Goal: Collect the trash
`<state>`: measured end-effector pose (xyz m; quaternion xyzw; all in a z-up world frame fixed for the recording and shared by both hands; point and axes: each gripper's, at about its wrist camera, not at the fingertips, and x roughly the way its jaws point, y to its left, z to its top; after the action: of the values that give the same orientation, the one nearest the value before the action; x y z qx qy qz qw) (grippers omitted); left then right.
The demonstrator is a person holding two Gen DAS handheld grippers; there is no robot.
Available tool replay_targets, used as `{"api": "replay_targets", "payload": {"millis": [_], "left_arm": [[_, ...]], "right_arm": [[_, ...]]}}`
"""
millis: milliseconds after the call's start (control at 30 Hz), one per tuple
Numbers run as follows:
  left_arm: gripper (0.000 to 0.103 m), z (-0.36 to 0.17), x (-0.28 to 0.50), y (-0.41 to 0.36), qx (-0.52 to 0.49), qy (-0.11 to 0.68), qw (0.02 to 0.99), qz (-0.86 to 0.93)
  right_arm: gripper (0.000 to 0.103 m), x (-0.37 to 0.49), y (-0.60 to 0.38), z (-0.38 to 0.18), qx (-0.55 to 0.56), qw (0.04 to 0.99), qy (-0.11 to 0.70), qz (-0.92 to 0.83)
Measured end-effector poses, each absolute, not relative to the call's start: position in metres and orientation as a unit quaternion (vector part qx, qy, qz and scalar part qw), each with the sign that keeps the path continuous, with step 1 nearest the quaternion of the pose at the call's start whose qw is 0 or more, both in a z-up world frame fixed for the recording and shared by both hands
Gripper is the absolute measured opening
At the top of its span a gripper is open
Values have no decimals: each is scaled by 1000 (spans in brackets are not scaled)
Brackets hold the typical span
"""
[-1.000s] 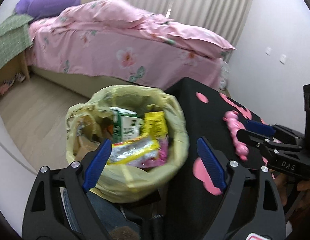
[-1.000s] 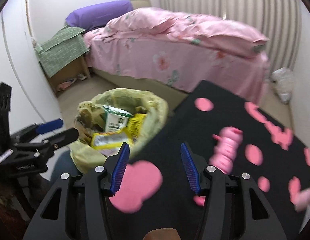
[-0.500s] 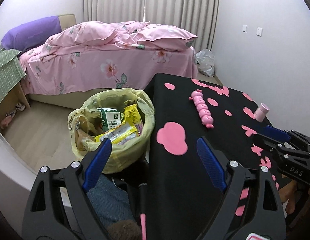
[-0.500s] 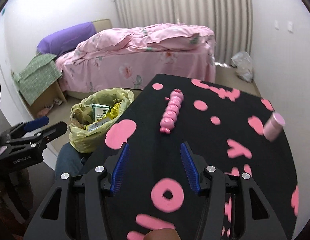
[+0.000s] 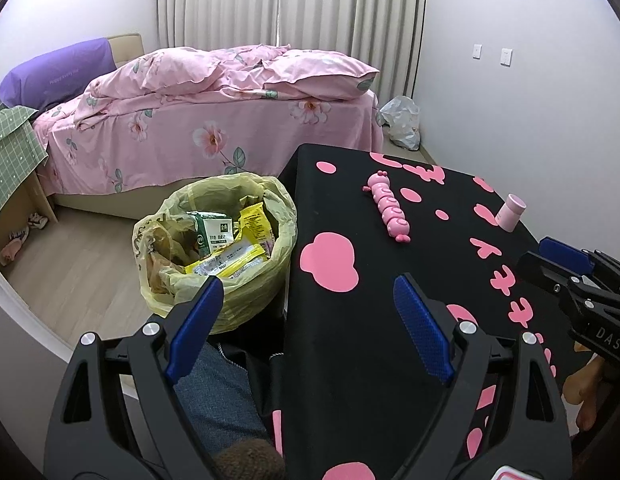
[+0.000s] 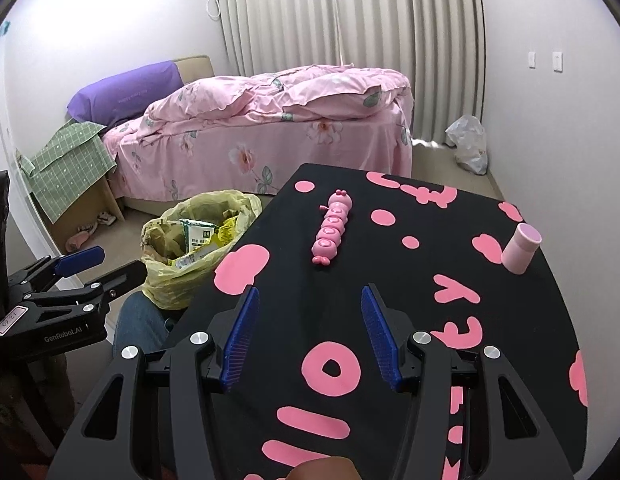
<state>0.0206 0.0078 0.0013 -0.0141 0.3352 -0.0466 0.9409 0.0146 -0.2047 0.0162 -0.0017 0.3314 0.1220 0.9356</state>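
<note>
Knuckles (image 5: pixel 585 396) under right tool (image 5: pixel 549 258), left view only

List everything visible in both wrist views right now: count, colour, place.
table: 1, black with pink shapes, foreground
caterpillar toy: 1, pink, lying mid-table
small jar: 1, pink, upright at the table's right edge
trash bin: 1, yellow bag liner, on the floor left of the table
wrappers: several, yellow, green and white, inside the bin
bed: 1, pink floral bedding, against the curtains
pillow: 1, purple, at the bed's head
plastic bag: 1, white, on the floor by the curtain
checked cloth: 1, green, over a cardboard box
left gripper: 1, black with blue pads, open, empty
right gripper: 1, black with blue pads, open, empty
</note>
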Motion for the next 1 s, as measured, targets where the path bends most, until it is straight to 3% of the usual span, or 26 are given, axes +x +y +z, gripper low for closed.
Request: {"api": "replay_targets", "payload": {"millis": [1000], "left_arm": [[83, 7, 17, 19, -24, 327, 944, -45]], "right_arm": [[50, 18, -193, 17, -23, 934, 335, 122]]}}
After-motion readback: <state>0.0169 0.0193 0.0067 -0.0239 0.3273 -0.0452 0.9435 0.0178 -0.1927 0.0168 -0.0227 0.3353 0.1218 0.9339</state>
